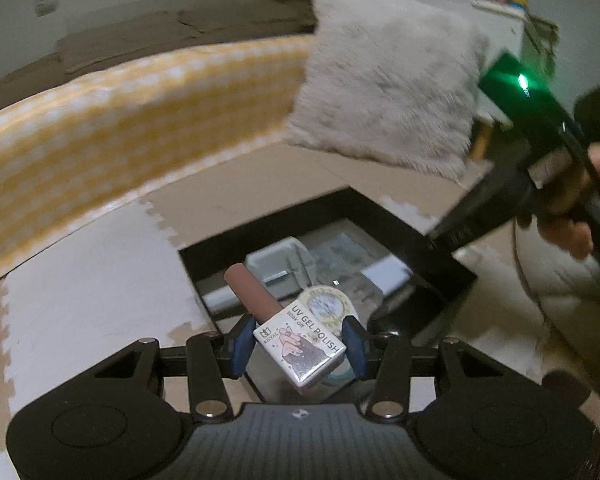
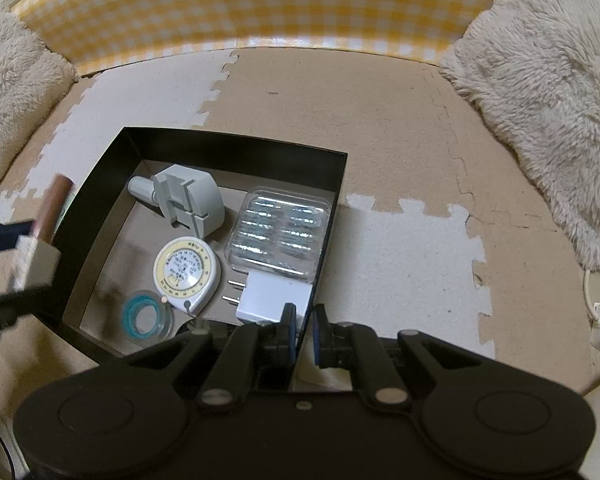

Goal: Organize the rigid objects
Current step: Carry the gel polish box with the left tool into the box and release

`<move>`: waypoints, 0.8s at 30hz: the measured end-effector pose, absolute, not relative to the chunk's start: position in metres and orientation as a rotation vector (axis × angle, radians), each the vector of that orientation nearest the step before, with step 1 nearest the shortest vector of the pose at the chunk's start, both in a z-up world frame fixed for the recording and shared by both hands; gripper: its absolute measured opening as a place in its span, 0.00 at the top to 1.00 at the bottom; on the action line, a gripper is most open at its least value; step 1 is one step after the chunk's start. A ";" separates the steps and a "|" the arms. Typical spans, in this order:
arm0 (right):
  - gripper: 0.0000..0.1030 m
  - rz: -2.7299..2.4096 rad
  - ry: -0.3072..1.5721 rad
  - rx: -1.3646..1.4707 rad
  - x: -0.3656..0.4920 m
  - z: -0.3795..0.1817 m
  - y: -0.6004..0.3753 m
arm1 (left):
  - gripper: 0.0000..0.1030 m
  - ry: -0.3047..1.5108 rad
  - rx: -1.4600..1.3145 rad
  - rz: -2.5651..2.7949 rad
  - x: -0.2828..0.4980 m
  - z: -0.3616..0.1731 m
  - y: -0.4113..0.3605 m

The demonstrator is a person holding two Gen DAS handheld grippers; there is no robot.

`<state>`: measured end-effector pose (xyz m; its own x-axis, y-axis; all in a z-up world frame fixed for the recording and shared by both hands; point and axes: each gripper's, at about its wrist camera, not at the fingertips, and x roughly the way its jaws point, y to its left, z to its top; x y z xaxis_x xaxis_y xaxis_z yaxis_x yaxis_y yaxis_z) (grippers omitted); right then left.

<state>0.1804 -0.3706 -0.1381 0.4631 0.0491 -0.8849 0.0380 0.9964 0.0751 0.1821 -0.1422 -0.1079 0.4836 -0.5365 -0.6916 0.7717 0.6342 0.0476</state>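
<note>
Your left gripper [image 1: 298, 346] has its jaws partly apart and clamped on the square body of a UV gel polish bottle [image 1: 300, 350], the blue pads pressing its two sides so the brown cap [image 1: 252, 290] sticks out ahead and to the left; gripping the flat faces rather than the round cap looks like the surer choice, since the cap would likely roll or twist. The bottle hangs in the air near the left edge of the black box [image 2: 236, 148], just outside its wall as the right wrist view shows it, so I judge you are bringing it in to join the rest. Your right gripper [image 2: 303, 334] is nearly closed, pinching the box's thin right wall at its near corner, which seems meant to keep the light box from sliding on the foam mat [image 2: 380, 120] while things drop in. Inside already lie a grey plastic tool [image 2: 192, 200] at the far left, a clear blister pack [image 2: 278, 232] to its right, a round tape measure [image 2: 186, 270], a teal ring in a clear case [image 2: 144, 316] and a white plug adapter [image 2: 274, 296] at the near side. The barest floor is along the left wall, so a drop there would avoid knocking the tape measure.
</note>
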 end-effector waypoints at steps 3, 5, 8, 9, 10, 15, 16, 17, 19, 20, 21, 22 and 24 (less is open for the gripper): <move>0.92 0.006 1.090 0.086 0.180 -0.138 -0.371 | 0.53 0.723 0.412 -0.841 0.184 -0.114 -0.147; 0.92 0.006 1.090 0.085 0.180 -0.138 -0.371 | 0.53 0.744 0.426 -0.837 0.187 -0.117 -0.146; 0.92 0.006 1.090 0.085 0.180 -0.138 -0.371 | 0.53 0.758 0.444 -0.829 0.188 -0.119 -0.146; 0.92 0.006 1.090 0.084 0.180 -0.138 -0.371 | 0.53 0.759 0.443 -0.831 0.188 -0.119 -0.145; 0.92 0.006 1.090 0.084 0.180 -0.138 -0.371 | 0.53 0.763 0.442 -0.831 0.189 -0.119 -0.146; 0.92 0.006 1.090 0.086 0.180 -0.138 -0.370 | 0.52 0.771 0.440 -0.839 0.190 -0.117 -0.145; 0.92 0.006 1.090 0.085 0.180 -0.138 -0.370 | 0.52 0.773 0.434 -0.841 0.190 -0.116 -0.144; 0.92 0.006 1.090 0.084 0.180 -0.138 -0.370 | 0.51 0.776 0.425 -0.842 0.191 -0.115 -0.144; 0.91 0.007 1.093 0.086 0.180 -0.138 -0.370 | 0.43 0.775 0.403 -0.843 0.192 -0.112 -0.142; 0.91 0.010 1.098 0.081 0.180 -0.139 -0.370 | 0.43 0.774 0.394 -0.843 0.193 -0.111 -0.141; 0.91 0.011 1.101 0.077 0.180 -0.140 -0.369 | 0.43 0.775 0.389 -0.840 0.193 -0.111 -0.140; 0.91 0.012 1.101 0.076 0.180 -0.140 -0.369 | 0.43 0.775 0.387 -0.837 0.193 -0.111 -0.140; 0.91 0.011 1.102 0.081 0.180 -0.140 -0.370 | 0.43 0.775 0.386 -0.835 0.193 -0.110 -0.140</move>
<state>0.1804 -0.3697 -0.1401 0.4519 0.0491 -0.8907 0.0311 0.9970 0.0707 0.1933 -0.1401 -0.1105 0.4254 -0.5152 -0.7440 0.7801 0.6255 0.0129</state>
